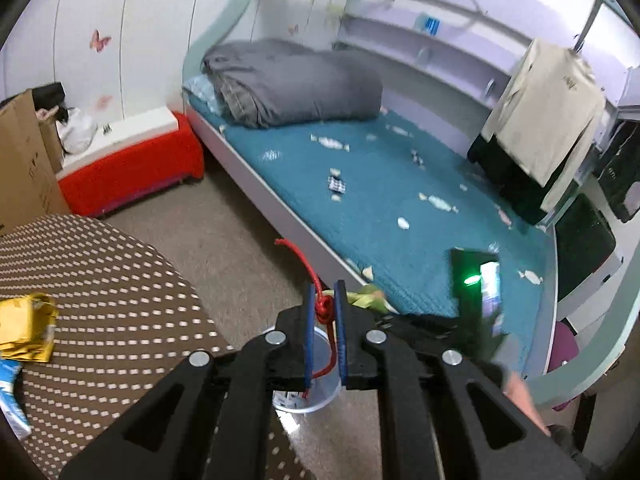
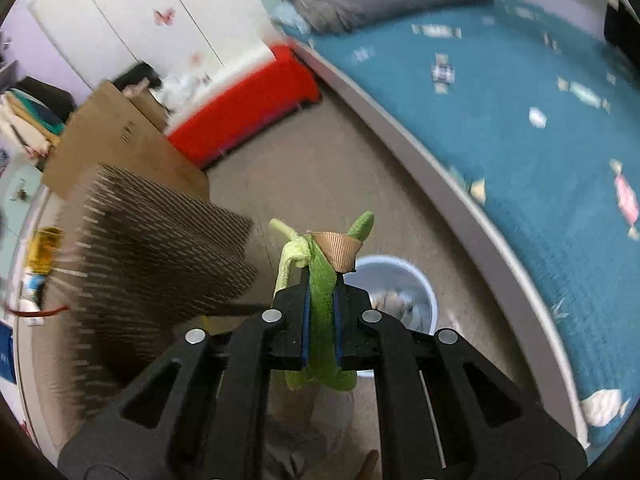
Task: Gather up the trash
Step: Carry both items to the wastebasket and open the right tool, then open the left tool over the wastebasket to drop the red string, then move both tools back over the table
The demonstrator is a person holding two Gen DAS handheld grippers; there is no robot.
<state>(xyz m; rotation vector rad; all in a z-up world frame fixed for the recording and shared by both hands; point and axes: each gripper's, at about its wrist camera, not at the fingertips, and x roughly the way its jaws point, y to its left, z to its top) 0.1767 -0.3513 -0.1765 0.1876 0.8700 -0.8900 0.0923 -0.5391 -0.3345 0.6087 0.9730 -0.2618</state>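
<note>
My left gripper [image 1: 323, 292] is shut on a knotted red cord [image 1: 322, 305] and holds it above a white waste bin [image 1: 310, 394] on the carpet. My right gripper [image 2: 320, 280] is shut on a green cloth scrap [image 2: 322, 300] with a tan ribbon [image 2: 339, 249] on it, just above and left of the same bin [image 2: 396, 292], which holds some trash. Several candy wrappers [image 1: 332, 143] lie scattered on the teal bed [image 1: 360, 184]. The right gripper's body shows at the right of the left wrist view [image 1: 476, 280].
A round brown dotted table [image 1: 104, 300] at the left carries a yellow packet [image 1: 26, 330]. A red-covered bench [image 1: 132, 172], a cardboard box [image 1: 24, 160], a grey duvet [image 1: 292, 80] and hanging clothes [image 1: 540, 120] surround the carpet.
</note>
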